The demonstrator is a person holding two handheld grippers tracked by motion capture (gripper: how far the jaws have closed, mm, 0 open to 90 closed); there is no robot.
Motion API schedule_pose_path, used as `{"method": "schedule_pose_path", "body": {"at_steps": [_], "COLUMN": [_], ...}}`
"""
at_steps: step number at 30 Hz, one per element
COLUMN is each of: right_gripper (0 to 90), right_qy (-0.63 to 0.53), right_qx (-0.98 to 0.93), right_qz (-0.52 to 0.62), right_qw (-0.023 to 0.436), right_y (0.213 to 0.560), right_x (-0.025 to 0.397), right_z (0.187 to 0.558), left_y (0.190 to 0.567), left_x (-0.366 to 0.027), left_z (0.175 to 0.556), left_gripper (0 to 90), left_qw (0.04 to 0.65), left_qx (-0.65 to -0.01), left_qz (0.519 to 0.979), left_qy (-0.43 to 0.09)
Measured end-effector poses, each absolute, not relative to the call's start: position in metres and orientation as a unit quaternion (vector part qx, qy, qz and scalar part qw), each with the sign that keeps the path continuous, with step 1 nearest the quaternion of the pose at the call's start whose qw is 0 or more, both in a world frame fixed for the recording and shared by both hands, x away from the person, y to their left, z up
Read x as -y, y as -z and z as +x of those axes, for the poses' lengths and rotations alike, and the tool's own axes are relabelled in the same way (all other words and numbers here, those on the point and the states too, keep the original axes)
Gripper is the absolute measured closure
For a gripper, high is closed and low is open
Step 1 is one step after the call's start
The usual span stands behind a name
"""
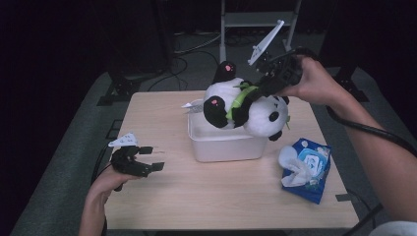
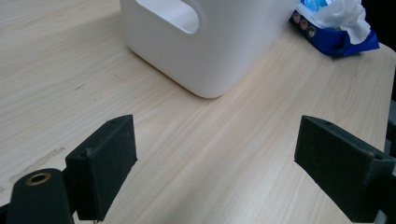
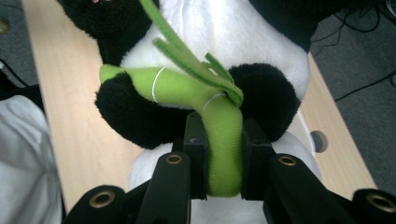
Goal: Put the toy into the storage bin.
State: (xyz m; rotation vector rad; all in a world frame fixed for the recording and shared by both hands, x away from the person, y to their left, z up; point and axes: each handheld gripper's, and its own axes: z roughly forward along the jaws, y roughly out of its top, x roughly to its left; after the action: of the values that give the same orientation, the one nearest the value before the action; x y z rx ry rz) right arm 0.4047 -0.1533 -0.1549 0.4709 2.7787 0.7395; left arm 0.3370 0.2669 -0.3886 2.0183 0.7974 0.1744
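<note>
**Panda held by its bamboo stalk above a white tub**

The right hand-held gripper (image 3: 223, 161) is clamped on the green bamboo stalk (image 3: 219, 135) of a plush panda (image 1: 246, 105), its two black jaws pressing the soft stalk from either side in the right gripper view. The stalk bends between the panda's black arms, and green leaf strips fan out above it. From the high view the panda lies tilted over the far right part of a white plastic tub (image 1: 223, 142), head toward the right and one black foot raised; whether the toy rests on the rim or hangs just clear of it is hard to make out. The person's right hand (image 1: 314, 83) covers much of that gripper's body.

The left hand-held gripper (image 1: 147, 158) sits low over the near left of the wooden table (image 1: 196, 196), well apart from the tub, jaws spread wide with bare tabletop between them in the left gripper view. Beyond them stands the tub's corner with its cut-out handle, its top cropped. A blue pack of wet wipes (image 1: 307, 169), one white sheet pulled loose, lies to the tub's right.
</note>
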Motion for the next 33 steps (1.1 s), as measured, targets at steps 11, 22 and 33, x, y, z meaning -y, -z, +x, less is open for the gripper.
{"method": "schedule_pose_path", "body": {"at_steps": [11,22,33], "right_gripper": [76.0,76.0,75.9], "right_qy": [-0.214,-0.203,-0.196], "right_qx": [-0.956,-0.961,-0.965], "right_qz": [0.161,0.165,0.164], "right_qw": [0.119,0.09,0.048], "right_y": [0.17,0.215,0.254], "right_x": [0.138,0.123,0.109], "right_z": [0.448,0.472,0.473], "left_y": [0.392,0.393,0.393], "left_x": [-0.269,-0.267,-0.267], "left_z": [0.34,0.34,0.34], "left_gripper": [11.5,11.5,11.5], "left_qw": [0.459,0.458,0.46], "left_qx": [-0.33,-0.327,-0.326], "left_qz": [0.822,0.824,0.823], "left_qy": [-0.067,-0.068,-0.067]}}
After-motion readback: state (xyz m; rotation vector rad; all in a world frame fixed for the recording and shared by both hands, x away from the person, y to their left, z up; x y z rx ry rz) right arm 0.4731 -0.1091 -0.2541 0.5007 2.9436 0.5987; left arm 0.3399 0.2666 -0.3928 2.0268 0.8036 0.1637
